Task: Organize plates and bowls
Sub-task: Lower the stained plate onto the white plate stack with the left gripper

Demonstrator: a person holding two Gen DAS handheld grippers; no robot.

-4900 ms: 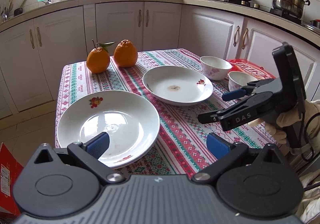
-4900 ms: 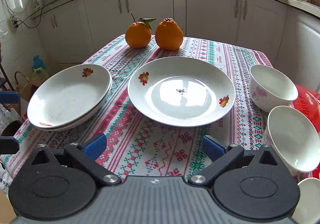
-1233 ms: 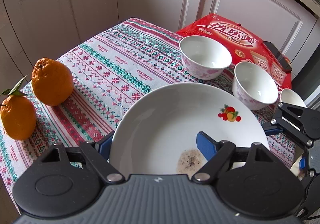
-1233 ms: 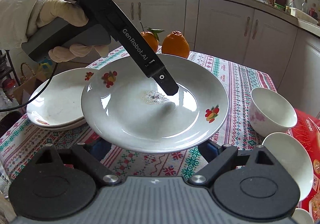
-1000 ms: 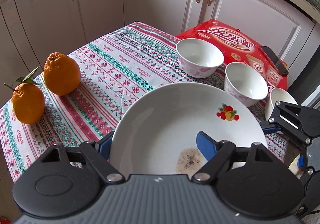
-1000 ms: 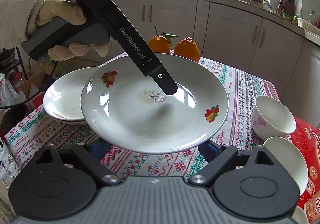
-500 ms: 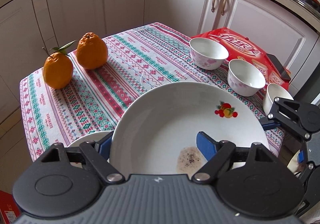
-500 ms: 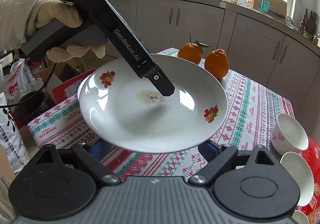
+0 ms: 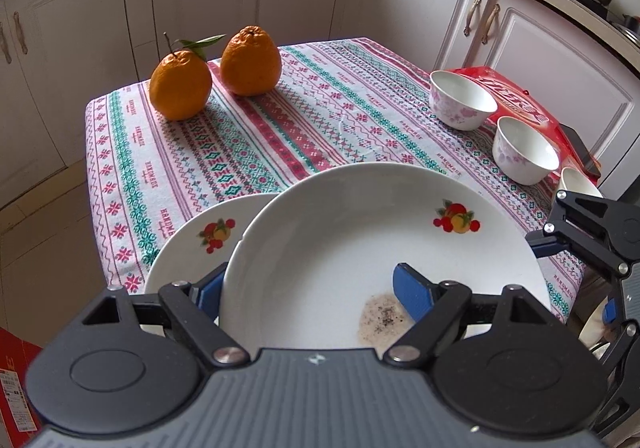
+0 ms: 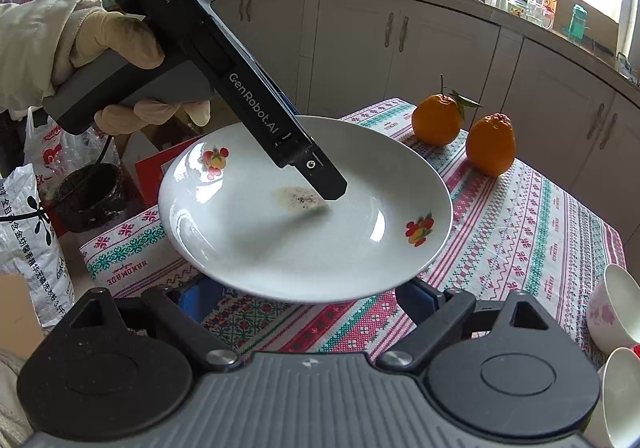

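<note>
A white plate with fruit prints and a dark stain hangs above the table, tilted slightly. My left gripper is shut on its near wall, one blue pad inside the dish and the other behind the rim. In the right wrist view its upper finger reaches to the stain. My right gripper stands open, both fingers hidden beneath the plate's near rim. Below lies a stack of matching plates, partly covered by the held one. Three floral bowls stand at the right.
Two oranges sit at the far side of the patterned tablecloth. A red box with a phone lies behind the bowls. The table edge drops off to the left, with bags on the floor.
Both grippers have carried the plate sideways across the table, away from the bowls. The stacked plates have come into view beneath it. Neither gripper's jaws have changed.
</note>
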